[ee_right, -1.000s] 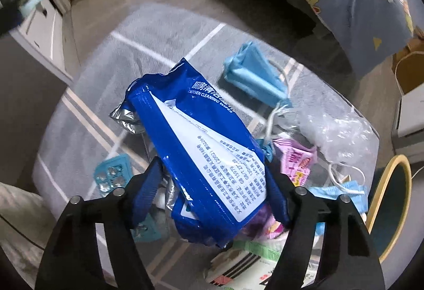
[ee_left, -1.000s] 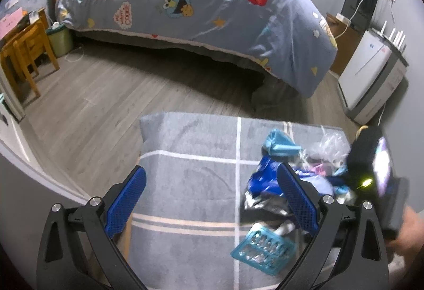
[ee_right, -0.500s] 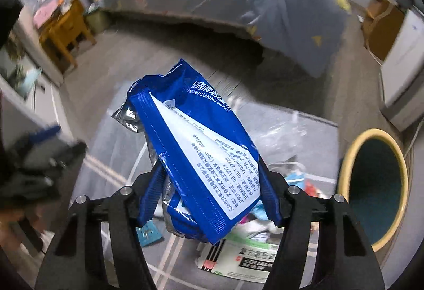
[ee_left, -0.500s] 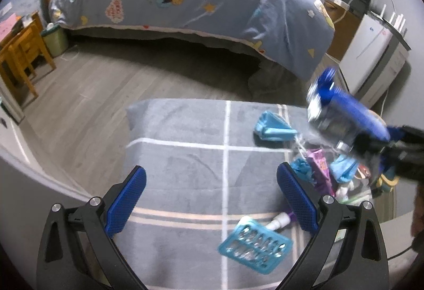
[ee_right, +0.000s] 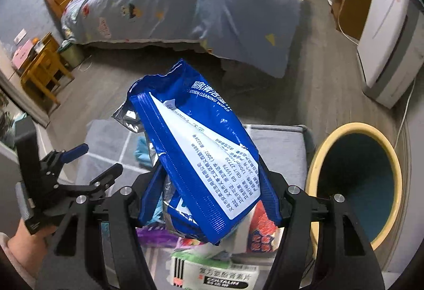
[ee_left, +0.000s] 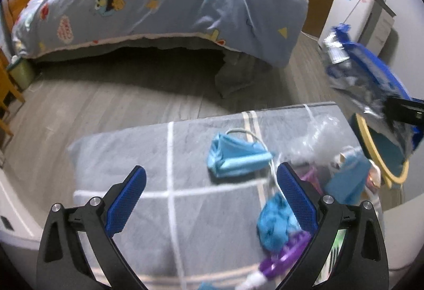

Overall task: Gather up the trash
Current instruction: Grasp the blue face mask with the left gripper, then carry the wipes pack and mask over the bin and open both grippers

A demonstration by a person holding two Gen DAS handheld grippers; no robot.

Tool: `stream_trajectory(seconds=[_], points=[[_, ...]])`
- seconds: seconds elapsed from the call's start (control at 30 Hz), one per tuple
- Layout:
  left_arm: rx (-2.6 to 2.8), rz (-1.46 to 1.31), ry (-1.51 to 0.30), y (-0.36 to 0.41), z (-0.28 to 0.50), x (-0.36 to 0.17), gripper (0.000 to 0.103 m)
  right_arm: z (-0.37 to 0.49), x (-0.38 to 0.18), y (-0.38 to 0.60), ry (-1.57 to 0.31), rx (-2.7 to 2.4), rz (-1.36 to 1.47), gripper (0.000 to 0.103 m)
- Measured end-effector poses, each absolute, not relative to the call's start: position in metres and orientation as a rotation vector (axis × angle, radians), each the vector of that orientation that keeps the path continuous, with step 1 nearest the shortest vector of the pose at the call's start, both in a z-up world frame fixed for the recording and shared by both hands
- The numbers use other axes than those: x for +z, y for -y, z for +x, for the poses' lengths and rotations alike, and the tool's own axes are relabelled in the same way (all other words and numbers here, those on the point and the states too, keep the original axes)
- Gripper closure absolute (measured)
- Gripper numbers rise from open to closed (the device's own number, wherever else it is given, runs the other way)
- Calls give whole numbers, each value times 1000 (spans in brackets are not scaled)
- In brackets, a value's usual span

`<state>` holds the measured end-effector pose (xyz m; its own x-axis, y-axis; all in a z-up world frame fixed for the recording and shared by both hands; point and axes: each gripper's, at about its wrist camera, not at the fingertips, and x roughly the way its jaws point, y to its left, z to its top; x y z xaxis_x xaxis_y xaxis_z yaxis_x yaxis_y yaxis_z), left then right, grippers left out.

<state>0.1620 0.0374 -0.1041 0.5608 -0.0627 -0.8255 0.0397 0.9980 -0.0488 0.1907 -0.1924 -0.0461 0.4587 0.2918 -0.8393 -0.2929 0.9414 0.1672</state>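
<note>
Partly, wipes pack (ee_right: 201, 157) hides littered rug (ee_right: 275, 141).

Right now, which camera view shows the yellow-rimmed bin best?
The right wrist view: the bin shows almost its whole yellow rim and dark teal inside, beside the gray rug. In the left wrist view, only part of its rim appears at the right edge, behind the blue wipes pack.

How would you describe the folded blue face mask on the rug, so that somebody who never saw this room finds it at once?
Start at the bed with the cartoon quilt, then look down to the grey striped rug in front of it. The face mask lies near the rug's far edge, apart from the trash heap. It alone is smooth, pleated light blue with a white ear loop.
</note>
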Motion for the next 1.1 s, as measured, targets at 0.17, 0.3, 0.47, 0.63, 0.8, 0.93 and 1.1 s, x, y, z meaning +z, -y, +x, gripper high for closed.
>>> stream_trajectory(seconds=[0.17,0.3,0.47,0.63,0.8,0.93,1.1], points=[[-64,-1,-1010,-29,186,-131,6,203,-57,207,-1057,321,4,39],[-82,33,-1035,-17,197,-145,10,208,-66,214,-1076,310,-7,39],[-142,28,-1090,-5,209,-161,46,213,-72,221,-1093,307,4,39],[-132,50,-1092,-3,207,-162,86,215,-73,224,-1102,306,6,39],[-126,67,-1051,-3,198,-150,89,211,-69,230,-1093,296,27,39],[-114,78,-985,-4,187,-126,89,204,-63,233,-1078,292,26,39],[-106,79,-912,-4,171,-95,89,192,-49,240,-1049,285,46,39]])
